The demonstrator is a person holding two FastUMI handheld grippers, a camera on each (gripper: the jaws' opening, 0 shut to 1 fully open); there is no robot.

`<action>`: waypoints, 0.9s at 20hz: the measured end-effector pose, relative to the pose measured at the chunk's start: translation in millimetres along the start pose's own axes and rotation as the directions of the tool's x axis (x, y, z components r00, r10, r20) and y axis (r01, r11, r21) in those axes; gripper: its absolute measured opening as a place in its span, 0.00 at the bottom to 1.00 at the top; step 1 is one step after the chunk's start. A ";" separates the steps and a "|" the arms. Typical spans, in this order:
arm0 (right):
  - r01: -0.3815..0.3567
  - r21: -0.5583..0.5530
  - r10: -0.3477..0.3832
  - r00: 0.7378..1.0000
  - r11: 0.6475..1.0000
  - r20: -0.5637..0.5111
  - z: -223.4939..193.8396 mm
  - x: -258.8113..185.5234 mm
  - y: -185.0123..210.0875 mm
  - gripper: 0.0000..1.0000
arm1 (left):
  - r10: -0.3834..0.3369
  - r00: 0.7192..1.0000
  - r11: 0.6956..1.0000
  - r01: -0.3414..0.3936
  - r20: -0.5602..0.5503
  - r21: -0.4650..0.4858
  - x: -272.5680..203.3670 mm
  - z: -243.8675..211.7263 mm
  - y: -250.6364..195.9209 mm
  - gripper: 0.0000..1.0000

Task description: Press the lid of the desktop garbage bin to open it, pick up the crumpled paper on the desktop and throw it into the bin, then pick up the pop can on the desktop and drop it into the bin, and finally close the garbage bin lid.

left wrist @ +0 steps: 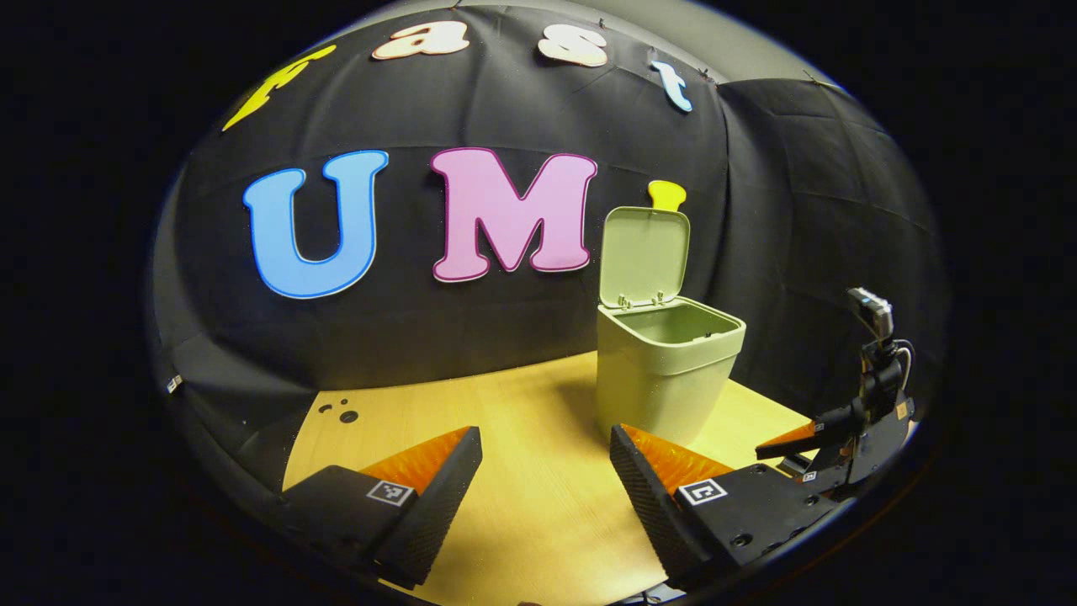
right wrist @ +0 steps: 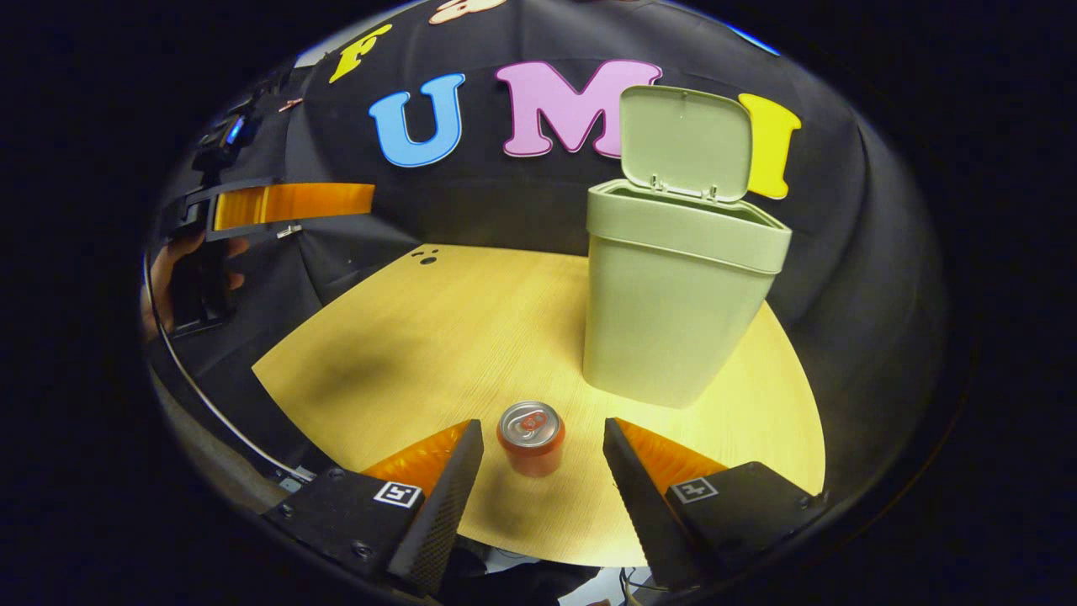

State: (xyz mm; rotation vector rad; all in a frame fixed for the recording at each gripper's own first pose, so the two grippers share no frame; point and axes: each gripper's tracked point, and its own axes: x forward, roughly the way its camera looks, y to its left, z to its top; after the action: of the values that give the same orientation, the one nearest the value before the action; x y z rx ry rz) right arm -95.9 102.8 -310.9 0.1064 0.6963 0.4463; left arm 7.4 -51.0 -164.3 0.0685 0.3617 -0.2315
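Your tabletop (right wrist: 437, 337) of pale wood spreads out under both tools, with the black cloth wall (left wrist: 471, 328) rising behind its far edge. On it stands the garbage bin (right wrist: 673, 311), a pale green box set toward the right and far part of the tabletop. Its lid (right wrist: 686, 139) is swung up on the rear hinges and stands nearly upright, so the mouth is open; in the left gripper view the inside of the bin (left wrist: 669, 370) is in shadow and you cannot tell what lies in it.

Your right gripper (right wrist: 543, 459) is low at the near edge of the tabletop, its jaws spread wide and holding nothing. The pop can (right wrist: 530, 438) stands upright on the tabletop directly between the two fingers, a little closer to the left one, with open gaps on either side and touching neither. The bin sits just beyond and to the right of the can.

Your left gripper (left wrist: 547, 459) is off to the left of the bin, its jaws also wide apart and empty, with bare tabletop between them. The right gripper view shows it raised at the far left, held in a hand (right wrist: 168, 278).

Two small dark holes (right wrist: 427, 256) mark the far left corner of the tabletop.
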 end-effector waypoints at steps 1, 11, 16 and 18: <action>-0.005 -0.009 0.005 1.000 1.000 -0.011 -4.5 6.0 1.9 0.91 | 0.008 1.000 1.000 -0.008 -0.003 -0.001 -5.0 -2.5 3.1 0.98; -0.035 -0.105 0.023 0.992 0.994 -0.122 -39.4 62.3 7.4 0.90 | 0.067 0.996 0.996 -0.070 -0.058 -0.055 -25.8 -32.2 22.2 0.98; -0.068 -0.130 0.047 0.987 0.989 -0.155 -48.3 79.2 5.1 0.92 | 0.115 0.990 0.990 -0.121 -0.075 -0.070 -22.2 -34.8 30.3 0.98; -0.074 -0.131 0.052 0.985 0.989 -0.164 -50.9 86.5 3.9 0.92 | 0.129 0.988 0.988 -0.135 -0.080 -0.078 -18.2 -35.3 33.0 0.98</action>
State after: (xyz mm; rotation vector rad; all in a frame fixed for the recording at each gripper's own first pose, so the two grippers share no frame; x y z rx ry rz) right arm -71.4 141.0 -400.5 -0.0374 0.8191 0.5666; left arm -13.4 -11.3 -189.9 0.0186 0.4394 -0.0826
